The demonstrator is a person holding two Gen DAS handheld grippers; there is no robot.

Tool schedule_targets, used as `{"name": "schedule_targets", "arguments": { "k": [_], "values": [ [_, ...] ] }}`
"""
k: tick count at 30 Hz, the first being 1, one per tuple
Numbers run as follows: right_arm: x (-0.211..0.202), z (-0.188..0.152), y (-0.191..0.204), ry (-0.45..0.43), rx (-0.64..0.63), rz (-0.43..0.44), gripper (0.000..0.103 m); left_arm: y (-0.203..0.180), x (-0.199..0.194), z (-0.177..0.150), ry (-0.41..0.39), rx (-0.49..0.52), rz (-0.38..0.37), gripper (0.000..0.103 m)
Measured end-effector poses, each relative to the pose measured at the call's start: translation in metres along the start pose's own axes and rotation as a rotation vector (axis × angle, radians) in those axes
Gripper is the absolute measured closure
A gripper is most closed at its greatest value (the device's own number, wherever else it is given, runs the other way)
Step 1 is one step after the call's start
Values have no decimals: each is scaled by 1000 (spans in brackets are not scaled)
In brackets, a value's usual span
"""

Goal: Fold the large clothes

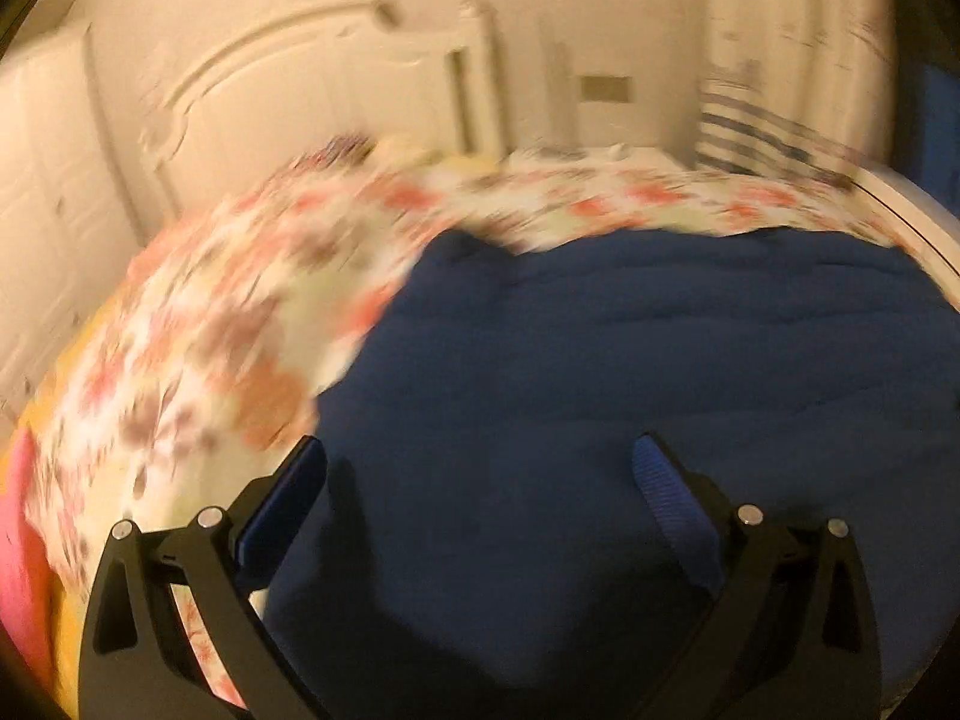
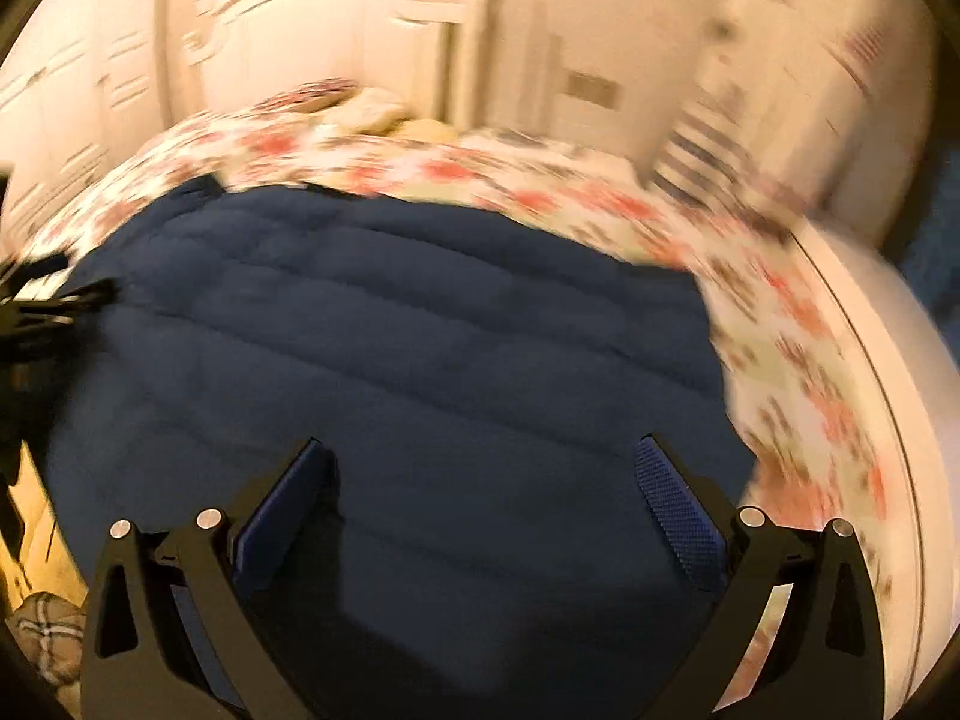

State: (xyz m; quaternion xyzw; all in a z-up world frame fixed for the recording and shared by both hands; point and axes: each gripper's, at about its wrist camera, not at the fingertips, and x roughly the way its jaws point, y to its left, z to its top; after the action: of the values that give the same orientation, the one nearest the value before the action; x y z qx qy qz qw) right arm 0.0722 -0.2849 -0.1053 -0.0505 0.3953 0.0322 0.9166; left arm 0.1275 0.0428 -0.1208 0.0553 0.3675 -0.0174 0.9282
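Navy quilted jacket (image 1: 630, 360) lies spread flat on the bed, over a floral bedsheet (image 1: 198, 324); it fills the lower right of my left view and the centre of my right view (image 2: 390, 330). My left gripper (image 1: 480, 468) has its jaws wide apart, empty, above the dark fabric. My right gripper (image 2: 480, 468) has its jaws apart too, gripping nothing. A white headboard (image 1: 312, 78) stands at upper left of both blurred views.
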Motion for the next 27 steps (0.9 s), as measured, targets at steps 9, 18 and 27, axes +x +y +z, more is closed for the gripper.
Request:
{"name": "schedule_targets", "arguments": {
  "k": [9, 18, 27],
  "values": [
    [-18, -8, 5, -38, 40, 15, 5, 2, -26, -4, -22, -67, -50, 4],
    [-12, -28, 96, -46, -230, 108, 4, -98, -54, -40, -69, 246, -104, 2],
    [-27, -32, 85, -60, -245, 80, 5, -106, -36, -48, -42, 260, -86, 2]
  ]
}}
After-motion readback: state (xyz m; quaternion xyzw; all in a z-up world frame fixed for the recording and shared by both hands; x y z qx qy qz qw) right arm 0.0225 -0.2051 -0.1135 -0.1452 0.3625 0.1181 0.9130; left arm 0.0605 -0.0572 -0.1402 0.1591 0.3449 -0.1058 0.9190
